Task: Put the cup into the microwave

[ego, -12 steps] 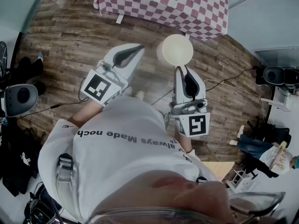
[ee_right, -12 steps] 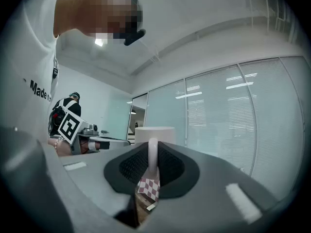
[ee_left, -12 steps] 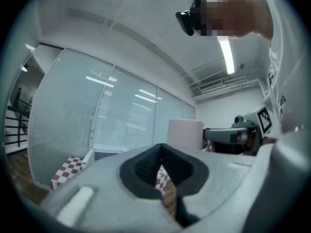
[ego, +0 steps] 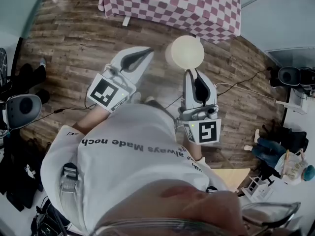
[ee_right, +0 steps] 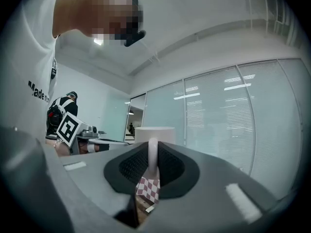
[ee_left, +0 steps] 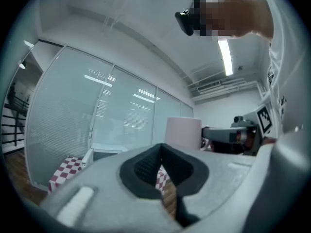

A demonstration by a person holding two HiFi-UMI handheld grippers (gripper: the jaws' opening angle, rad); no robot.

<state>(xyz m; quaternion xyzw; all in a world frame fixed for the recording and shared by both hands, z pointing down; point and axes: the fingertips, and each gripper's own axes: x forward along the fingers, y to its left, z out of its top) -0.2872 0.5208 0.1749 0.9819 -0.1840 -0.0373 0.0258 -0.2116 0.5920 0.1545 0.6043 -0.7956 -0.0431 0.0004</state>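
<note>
Overhead, the head view has the person's white T-shirt (ego: 123, 156) filling the lower half. The left gripper (ego: 146, 50) reaches toward 11 o'clock. The right gripper (ego: 189, 72) points to 12 o'clock with the cream cup (ego: 185, 52) at its tip. This view alone shows the cup's round mouth from above, hanging over bare wooden floor (ego: 74, 38). The red-checked tablecloth (ego: 172, 4) crosses the 12 o'clock edge, and open boards lie between it and the cup. A thin cable (ego: 241, 85) trails over the floor at 3 o'clock. Dark equipment crowds the 9 o'clock edge.

The left gripper view shows what the overhead cannot. The left gripper's black pads (ee_left: 146, 166) are pressed together with nothing between them. Beyond them, at 1 o'clock, the cup stands side-on, and the right gripper reaches in from 3 o'clock. A glass partition (ee_left: 97, 115) closes off the 9 o'clock side, with a corner of the checked cloth low at 8 o'clock.

The right gripper view settles the grip. Its pads pinch the cup's white handle (ee_right: 152, 155), and the cup's body rises upright just behind. The left gripper's marker cube (ee_right: 69, 126) sits at 9 o'clock, and another person (ee_right: 62, 108) stands far behind it. Glass panels fill the 3 o'clock side.
</note>
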